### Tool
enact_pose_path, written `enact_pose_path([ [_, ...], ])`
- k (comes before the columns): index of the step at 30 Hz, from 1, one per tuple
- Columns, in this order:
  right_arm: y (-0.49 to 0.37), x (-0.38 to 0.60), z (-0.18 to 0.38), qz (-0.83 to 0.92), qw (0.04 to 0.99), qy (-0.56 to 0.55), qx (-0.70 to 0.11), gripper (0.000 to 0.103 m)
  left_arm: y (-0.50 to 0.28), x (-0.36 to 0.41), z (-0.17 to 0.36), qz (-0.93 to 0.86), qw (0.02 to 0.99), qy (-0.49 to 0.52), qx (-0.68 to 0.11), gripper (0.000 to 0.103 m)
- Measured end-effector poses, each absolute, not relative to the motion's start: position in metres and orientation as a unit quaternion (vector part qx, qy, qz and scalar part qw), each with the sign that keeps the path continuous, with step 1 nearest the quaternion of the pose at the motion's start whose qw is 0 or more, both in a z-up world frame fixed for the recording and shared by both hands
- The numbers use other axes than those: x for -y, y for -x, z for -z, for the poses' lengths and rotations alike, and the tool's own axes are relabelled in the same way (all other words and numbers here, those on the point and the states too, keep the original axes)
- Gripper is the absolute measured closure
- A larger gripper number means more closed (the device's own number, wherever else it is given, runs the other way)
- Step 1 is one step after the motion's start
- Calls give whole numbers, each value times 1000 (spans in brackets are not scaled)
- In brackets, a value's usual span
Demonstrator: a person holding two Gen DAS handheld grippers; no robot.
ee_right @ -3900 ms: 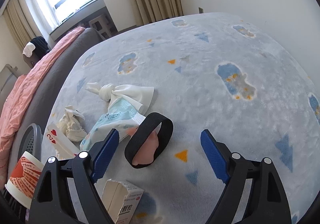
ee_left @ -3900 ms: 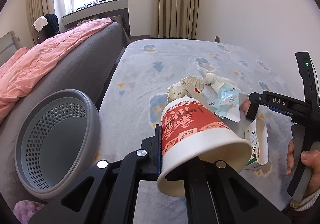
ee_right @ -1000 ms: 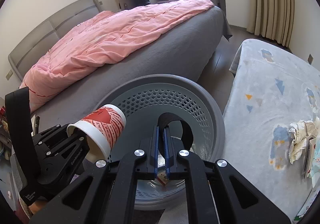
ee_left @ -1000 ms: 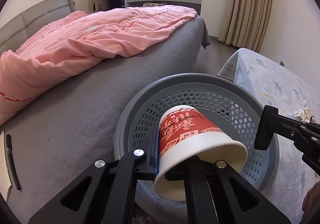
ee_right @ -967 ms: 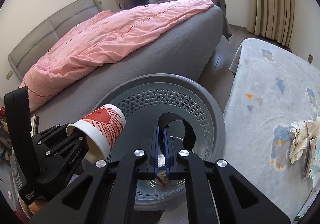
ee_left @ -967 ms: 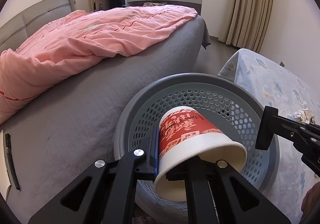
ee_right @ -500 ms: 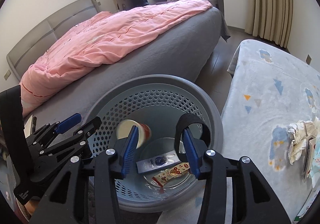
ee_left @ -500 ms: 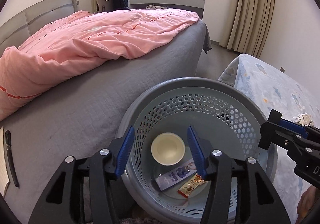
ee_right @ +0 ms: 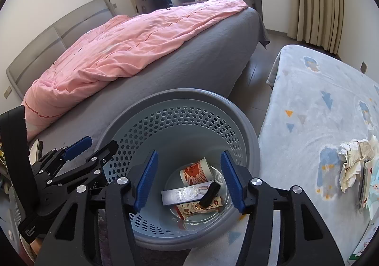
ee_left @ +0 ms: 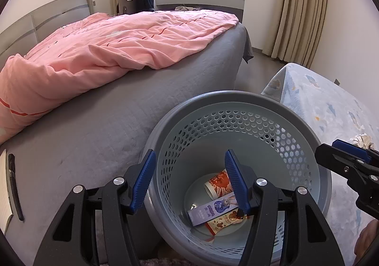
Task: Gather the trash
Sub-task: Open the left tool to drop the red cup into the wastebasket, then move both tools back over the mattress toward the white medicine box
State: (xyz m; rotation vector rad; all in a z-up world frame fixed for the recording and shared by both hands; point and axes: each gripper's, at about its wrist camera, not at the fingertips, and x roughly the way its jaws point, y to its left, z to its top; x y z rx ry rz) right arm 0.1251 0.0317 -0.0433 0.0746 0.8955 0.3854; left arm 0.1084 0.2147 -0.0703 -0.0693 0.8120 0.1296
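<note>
The red-and-white paper cup [ee_left: 219,184] carries large red characters on its side, too small and skewed to read; the purple box [ee_left: 213,209] beside it shows a cartoon rabbit and a line of white lettering that cannot be made out, and the flat snack wrapper [ee_left: 225,221] has a bear-head motif. On the left gripper's body, in the right wrist view, a strip of white print is visible but illegible.

The cup lies on its side at the bottom of the grey perforated basket [ee_left: 248,100], straight below and ahead of the left gripper [ee_left: 189,180], mouth toward the basket wall. A black band [ee_right: 209,193] rests across the box and wrapper, beneath the right gripper [ee_right: 188,179].

A second ago the left gripper clamped the cup over the basket and the right one pinched the band (both have since dropped in). The left jaws stand apart with nothing between them; the right jaws have just been opening and are likewise empty. Off to the right gripper's right, crumpled paper [ee_right: 350,166] sits on the pale blue rug [ee_right: 308,100].
</note>
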Motion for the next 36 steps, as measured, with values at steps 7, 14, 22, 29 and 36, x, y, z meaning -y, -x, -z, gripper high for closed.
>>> enact_pose_path([
  [7, -118, -25, 44, -173, 886, -39, -429, 42, -106, -213, 71, -67, 915, 29, -397, 45],
  [14, -109, -20, 44, -157, 890, -31, -427, 37, -100, -209, 67, -67, 914, 21, -399, 42],
  [22, -94, -6, 45, -131, 895, -28, -426, 33, -88, -199, 64, -63, 912, 16, -405, 40],
  [29, -74, 19, 41, -106, 899, -33, -423, 28, -74, -181, 56, -54, 913, 6, -403, 40],
  [36, -46, 59, 33, -72, 907, -43, -412, 21, -59, -152, 41, -35, 920, 0, -391, 38],
])
